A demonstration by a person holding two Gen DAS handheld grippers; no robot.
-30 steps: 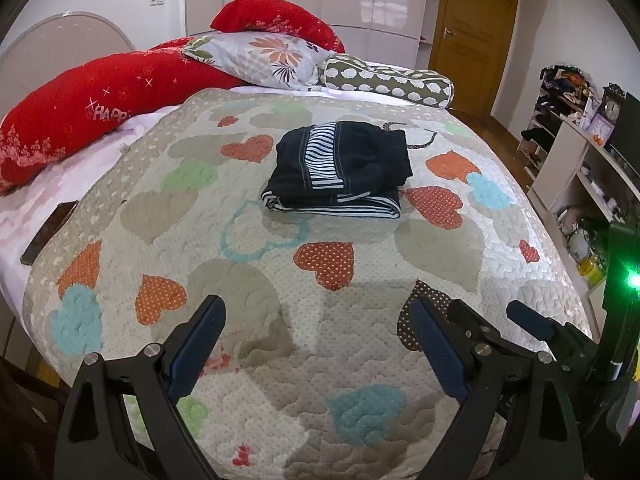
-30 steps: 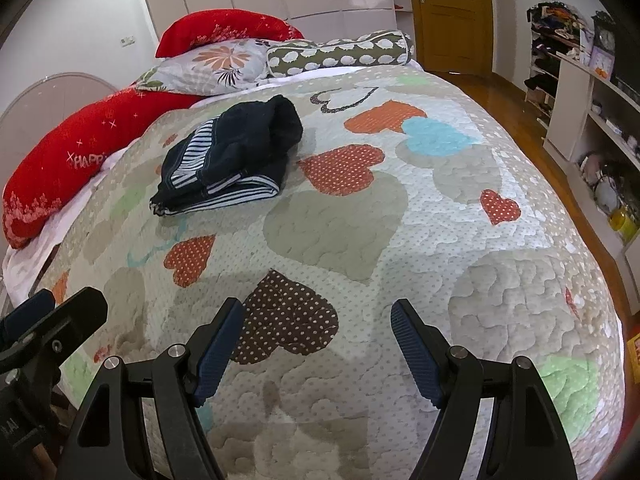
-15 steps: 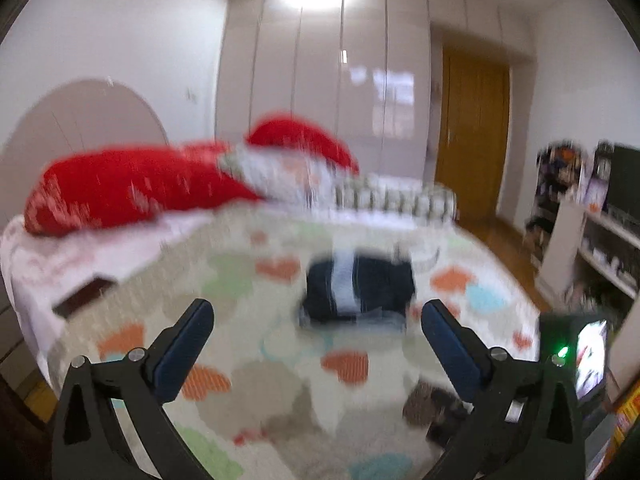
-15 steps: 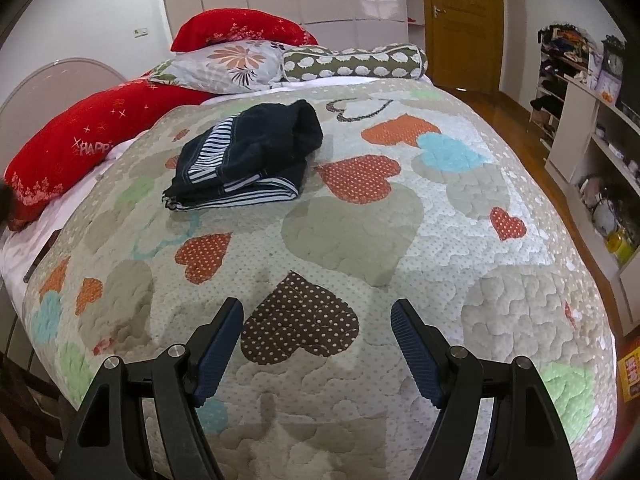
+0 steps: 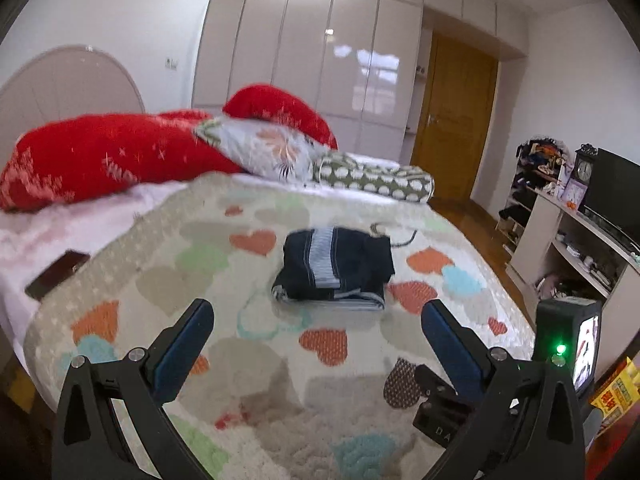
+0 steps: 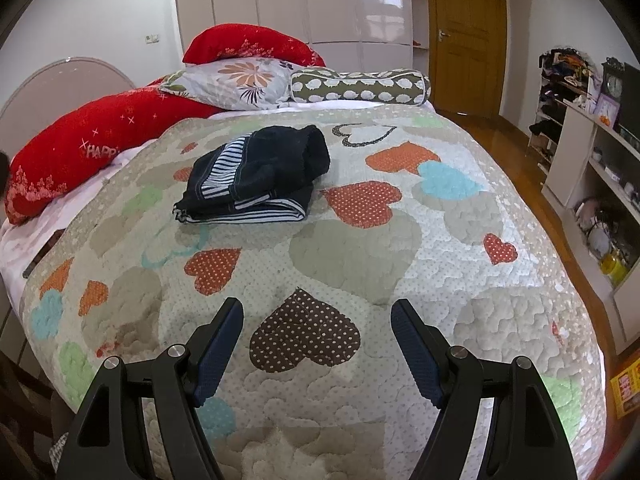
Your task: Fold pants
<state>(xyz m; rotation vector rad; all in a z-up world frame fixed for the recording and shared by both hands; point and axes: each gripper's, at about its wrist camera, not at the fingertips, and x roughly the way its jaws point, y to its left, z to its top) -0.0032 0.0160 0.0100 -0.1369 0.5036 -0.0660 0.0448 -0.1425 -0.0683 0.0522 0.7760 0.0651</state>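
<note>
The dark pants [image 5: 336, 268] with a striped lining lie folded in a compact bundle on the heart-patterned quilt [image 5: 248, 360], in the middle of the bed. From the right wrist they show as the pants [image 6: 256, 176] up and to the left. My left gripper [image 5: 316, 316] hangs wide open over the near part of the quilt, well short of the bundle, nothing between its blue pads. My right gripper [image 6: 316, 312] is open too, above a brown dotted heart [image 6: 304, 336], empty and far from the pants.
Red pillows [image 6: 80, 148], a flowered pillow [image 6: 240, 80] and a dotted bolster [image 6: 360, 86] line the head of the bed. A dark flat object [image 5: 56, 274] lies on the white sheet at left. Shelves [image 6: 592, 168] and a wooden door [image 6: 464, 32] stand at right.
The left gripper has tilted upward and pulled back, so more of the room shows, and its jaws stand wider. The right gripper has backed off slightly. The folded pants have not moved.
</note>
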